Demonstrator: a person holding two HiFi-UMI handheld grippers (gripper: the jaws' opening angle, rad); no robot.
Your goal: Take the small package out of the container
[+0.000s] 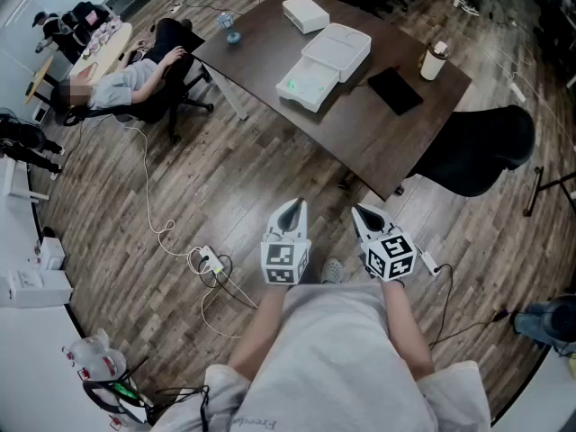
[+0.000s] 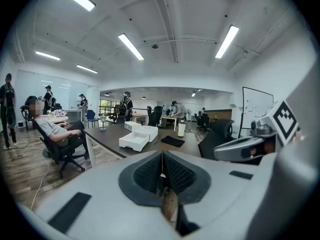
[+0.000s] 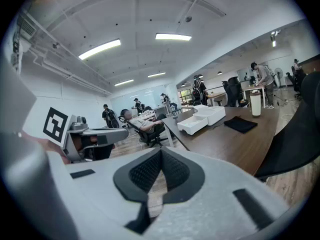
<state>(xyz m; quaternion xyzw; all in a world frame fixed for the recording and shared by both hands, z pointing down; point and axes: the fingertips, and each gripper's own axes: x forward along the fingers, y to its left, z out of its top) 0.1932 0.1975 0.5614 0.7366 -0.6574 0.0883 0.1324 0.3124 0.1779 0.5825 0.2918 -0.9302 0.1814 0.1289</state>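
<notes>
Holding left gripper point(image 1: 292, 207) and right gripper point(image 1: 364, 212) side by side, low over the floor point(image 1: 225, 178), well short of the table point(image 1: 360, 142). Both closed tight at the jaws, gripping nothing. Well ahead on the table, an open white container point(image 1: 324, 66); in its near tray a faint green patch, too small to call the package

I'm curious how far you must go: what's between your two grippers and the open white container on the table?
In the head view, only wood floor, then dark tabletop, separates the left gripper and right gripper from the container.
</notes>
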